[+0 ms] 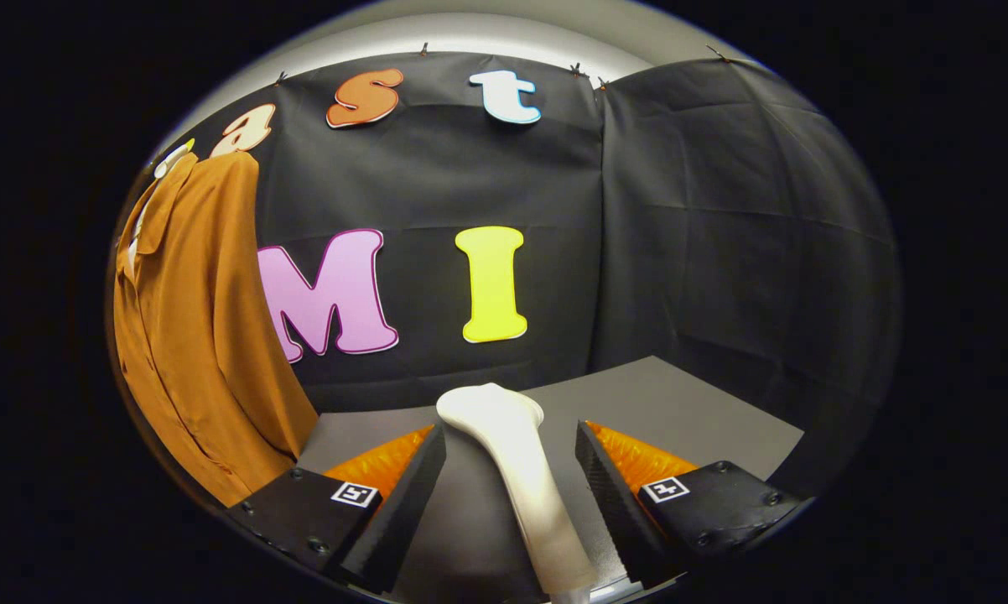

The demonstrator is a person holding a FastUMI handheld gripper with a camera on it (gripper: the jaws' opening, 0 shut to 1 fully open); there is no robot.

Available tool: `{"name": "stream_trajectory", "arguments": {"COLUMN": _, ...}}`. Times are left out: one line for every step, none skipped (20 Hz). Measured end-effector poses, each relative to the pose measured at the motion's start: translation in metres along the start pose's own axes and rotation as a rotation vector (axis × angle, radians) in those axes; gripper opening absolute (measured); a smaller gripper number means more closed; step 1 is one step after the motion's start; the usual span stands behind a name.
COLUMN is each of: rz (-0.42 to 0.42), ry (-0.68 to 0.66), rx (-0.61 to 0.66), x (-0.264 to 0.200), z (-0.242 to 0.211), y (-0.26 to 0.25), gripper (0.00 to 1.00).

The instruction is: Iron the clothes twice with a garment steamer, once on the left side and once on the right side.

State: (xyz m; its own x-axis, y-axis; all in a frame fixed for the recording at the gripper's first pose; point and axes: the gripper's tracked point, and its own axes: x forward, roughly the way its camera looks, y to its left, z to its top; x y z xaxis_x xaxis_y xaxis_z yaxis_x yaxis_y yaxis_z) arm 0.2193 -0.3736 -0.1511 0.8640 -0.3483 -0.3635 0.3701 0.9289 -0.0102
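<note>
Fingers of the black two-finger gripper with orange ribbed backs stand wide apart, one on each side of the white, smooth plastic garment steamer, and neither pad touches it as far as I can see. The steamer lies on the grey matte table, in the middle between the fingers, with its rounded head pointing away toward the far edge of the table and its narrower handle running back toward the gripper. The handle passes a little nearer to the right finger.

The clothes to be ironed, a rust-orange shirt of thin soft cloth with a collar, hang to the left, beyond the left edge of the table, in front of the black booth wall. The top of the shirt seems to sit on a light-coloured hanger, but this part is small and I cannot tell it well.

I judge the steamer to be stiff and hard, rather light, and its glossy shell looks slippery. The best place to take hold is the slim handle, where the fingers can close from both sides; the wider head would probably slide out. The shirt is loose and will swing or fold when pushed, so the steamer head should only pass softly over it.
</note>
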Motion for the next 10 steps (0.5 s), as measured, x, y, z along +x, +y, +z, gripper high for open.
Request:
{"name": "stream_trajectory", "arguments": {"rz": 0.005, "ry": 0.02, "rx": -0.003, "x": 0.007, "z": -0.003, "y": -0.002, "gripper": 0.98}}
{"name": "stream_trajectory", "arguments": {"rz": 0.008, "ry": 0.043, "rx": -0.009, "x": 0.013, "z": -0.009, "y": -0.003, "gripper": 0.98}}
{"name": "stream_trajectory", "arguments": {"rz": 0.011, "ry": 0.069, "rx": -0.012, "x": 0.018, "z": -0.016, "y": -0.004, "gripper": 0.98}}
{"name": "stream_trajectory", "arguments": {"rz": 0.012, "ry": 0.094, "rx": -0.015, "x": 0.021, "z": -0.021, "y": -0.006, "gripper": 0.98}}
{"name": "stream_trajectory", "arguments": {"rz": 0.012, "ry": 0.119, "rx": -0.018, "x": 0.026, "z": -0.026, "y": -0.007, "gripper": 0.98}}
{"name": "stream_trajectory", "arguments": {"rz": 0.014, "ry": 0.148, "rx": -0.013, "x": 0.029, "z": -0.03, "y": -0.007, "gripper": 0.98}}
{"name": "stream_trajectory", "arguments": {"rz": 0.019, "ry": 0.173, "rx": -0.01, "x": 0.031, "z": -0.036, "y": -0.007, "gripper": 0.98}}
{"name": "stream_trajectory", "arguments": {"rz": 0.023, "ry": 0.198, "rx": -0.009, "x": 0.032, "z": -0.041, "y": -0.007, "gripper": 0.98}}
{"name": "stream_trajectory", "arguments": {"rz": 0.016, "ry": 0.223, "rx": -0.013, "x": 0.033, "z": -0.047, "y": -0.01, "gripper": 0.96}}
{"name": "stream_trajectory", "arguments": {"rz": 0.007, "ry": 0.254, "rx": -0.017, "x": 0.033, "z": -0.053, "y": -0.012, "gripper": 0.94}}
